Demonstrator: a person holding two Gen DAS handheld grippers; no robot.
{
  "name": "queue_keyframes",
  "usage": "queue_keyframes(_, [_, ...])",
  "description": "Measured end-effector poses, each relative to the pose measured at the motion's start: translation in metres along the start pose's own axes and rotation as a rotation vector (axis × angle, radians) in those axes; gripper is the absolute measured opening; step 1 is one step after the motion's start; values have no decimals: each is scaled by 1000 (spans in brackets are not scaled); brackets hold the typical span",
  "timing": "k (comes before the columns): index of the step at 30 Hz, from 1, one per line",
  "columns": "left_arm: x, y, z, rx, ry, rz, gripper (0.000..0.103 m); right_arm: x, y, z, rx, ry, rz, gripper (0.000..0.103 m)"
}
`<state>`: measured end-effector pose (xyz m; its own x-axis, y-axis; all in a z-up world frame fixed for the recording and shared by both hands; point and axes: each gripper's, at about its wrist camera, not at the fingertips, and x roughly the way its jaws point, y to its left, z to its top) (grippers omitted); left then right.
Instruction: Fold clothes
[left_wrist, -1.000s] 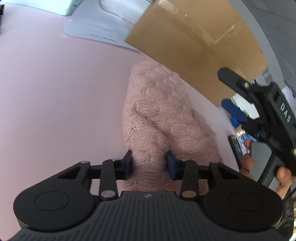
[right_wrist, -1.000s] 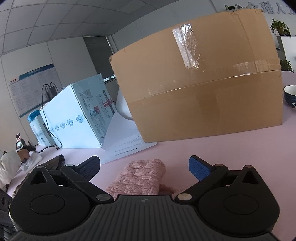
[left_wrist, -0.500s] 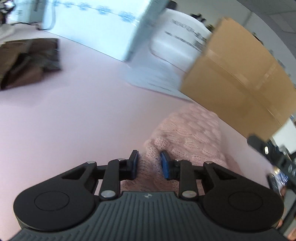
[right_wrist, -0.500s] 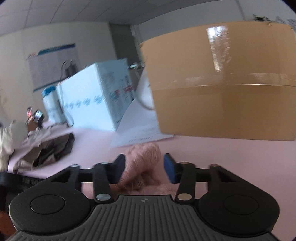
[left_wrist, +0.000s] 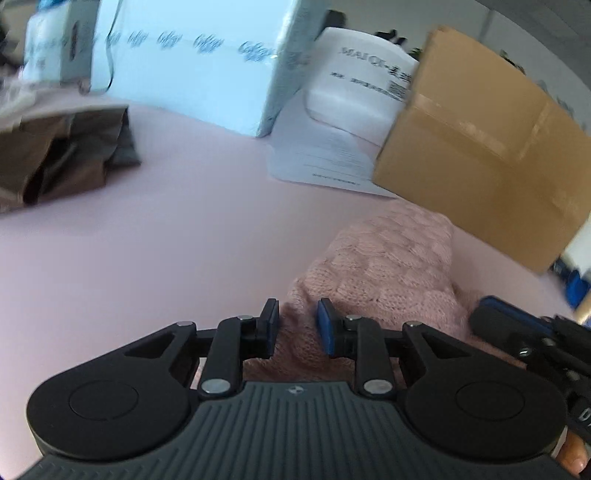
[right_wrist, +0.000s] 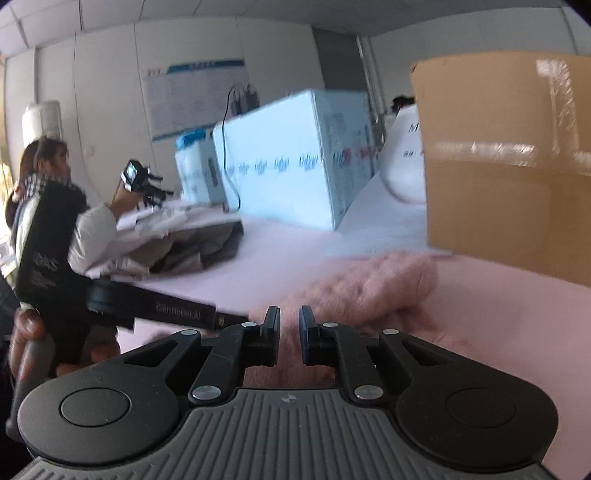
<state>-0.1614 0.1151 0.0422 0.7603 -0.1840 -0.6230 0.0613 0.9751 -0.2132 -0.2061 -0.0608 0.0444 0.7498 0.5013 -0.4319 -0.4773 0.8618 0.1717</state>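
Right gripper, wide a second ago, is closing on the fuzzy pink knitted garment; left gripper still pinches it narrowly.

An office or workroom used for recording, not a home. Ahead of the right tongs, a grid ceiling, plain panelled walls and a blue-headed notice board on the far wall. A pink table carries storage: a taped cardboard box ahead to the right, a pale blue printed carton ahead to the left, printed sheets between them. Far left of the right tongs, another person at the same table holds a camera rig.
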Motion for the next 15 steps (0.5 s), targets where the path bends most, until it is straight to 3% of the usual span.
queue_keyframes(3, [-6, 4, 2, -11, -22, -2, 26, 21, -1, -11, 7, 131, -40, 11])
queue_keyframes(7, [-8, 17, 12, -35, -32, 5, 40, 20, 4, -12, -1, 122, -41, 11])
queue_keyframes(9, [-1, 19, 18, -38, 7, -35, 52, 20, 2, -11, 19, 121, -35, 11])
queue_keyframes(12, [20, 24, 25, -109, 138, -161, 71, 14, -10, -8, 106, 89, -55, 11])
queue_keyframes(15, [41, 28, 27, -173, 228, -246, 80, 4, -27, -3, 188, 17, -137, 15])
